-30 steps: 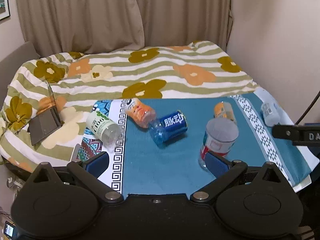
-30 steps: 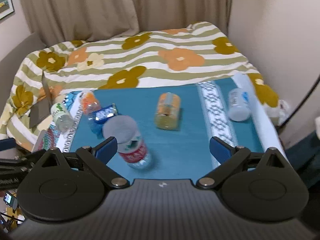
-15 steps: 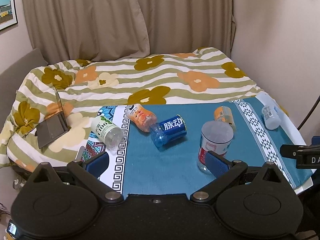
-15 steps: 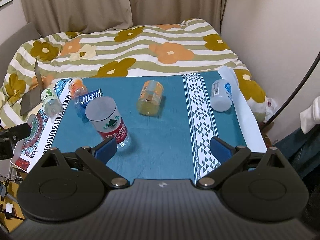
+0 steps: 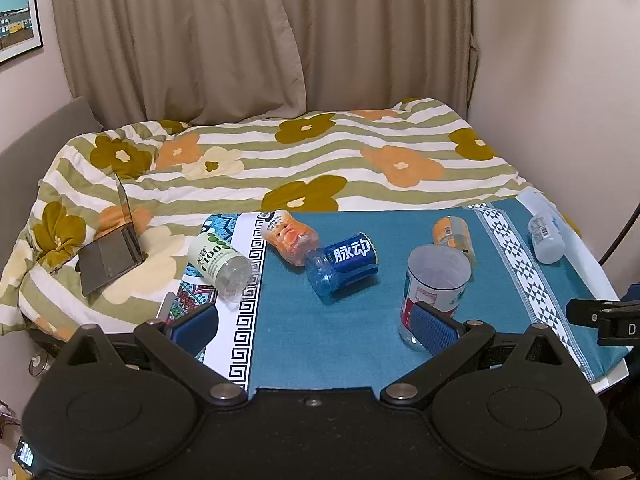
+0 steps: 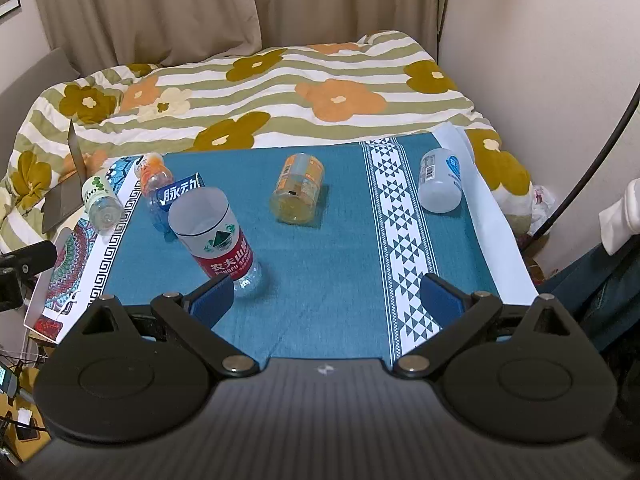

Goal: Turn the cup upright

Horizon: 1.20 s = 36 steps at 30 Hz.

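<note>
Both my grippers, left (image 5: 314, 324) and right (image 6: 326, 296), spread apart, empty. Red-label cup (image 6: 216, 236) upright, light; orange cup (image 6: 298, 190) lying beyond it. Careless reach topples red-label cup, rolls orange cup away.

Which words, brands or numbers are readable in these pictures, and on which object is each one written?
"脉动": blue cup, lying on its side.
"农夫山泉" and partly "NONGFU SPR...": red-label cup, standing.
"C100": green-label cup, lying.
"D": black bar at the right edge, cut off.
Orange cup, peach cup, white cup: print too small to read.
</note>
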Each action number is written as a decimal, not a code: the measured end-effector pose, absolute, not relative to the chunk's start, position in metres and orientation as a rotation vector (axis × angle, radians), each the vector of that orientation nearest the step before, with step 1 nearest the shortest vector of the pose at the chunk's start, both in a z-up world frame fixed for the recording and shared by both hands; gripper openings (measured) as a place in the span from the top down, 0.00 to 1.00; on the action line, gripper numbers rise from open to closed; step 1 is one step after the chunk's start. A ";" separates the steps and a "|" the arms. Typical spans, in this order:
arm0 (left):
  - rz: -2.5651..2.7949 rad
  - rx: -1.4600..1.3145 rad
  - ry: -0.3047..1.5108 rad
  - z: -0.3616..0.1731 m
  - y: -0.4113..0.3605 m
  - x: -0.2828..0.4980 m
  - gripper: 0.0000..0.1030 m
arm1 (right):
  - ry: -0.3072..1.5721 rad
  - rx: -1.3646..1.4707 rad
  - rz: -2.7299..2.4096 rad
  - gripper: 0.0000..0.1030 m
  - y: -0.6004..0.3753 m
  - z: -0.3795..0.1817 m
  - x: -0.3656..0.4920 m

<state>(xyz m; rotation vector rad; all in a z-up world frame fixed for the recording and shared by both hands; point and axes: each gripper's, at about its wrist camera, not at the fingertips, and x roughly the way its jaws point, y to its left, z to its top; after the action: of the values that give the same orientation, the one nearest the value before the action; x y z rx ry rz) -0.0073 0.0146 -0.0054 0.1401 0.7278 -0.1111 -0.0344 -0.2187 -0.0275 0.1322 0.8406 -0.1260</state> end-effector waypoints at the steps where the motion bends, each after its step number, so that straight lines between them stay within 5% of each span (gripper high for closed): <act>1: -0.110 0.139 0.728 -0.005 0.015 -0.007 0.00 | 0.840 0.133 -0.127 0.00 -0.219 -0.027 -0.034; 36: -0.117 0.135 0.735 -0.004 0.017 0.001 0.00 | 0.849 0.146 -0.140 0.00 -0.219 -0.031 -0.029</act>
<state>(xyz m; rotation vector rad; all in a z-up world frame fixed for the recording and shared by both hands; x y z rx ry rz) 0.0009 0.0172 -0.0044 0.1354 0.7352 -0.1167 -0.0287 -0.2195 -0.0315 0.1460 0.8486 -0.1400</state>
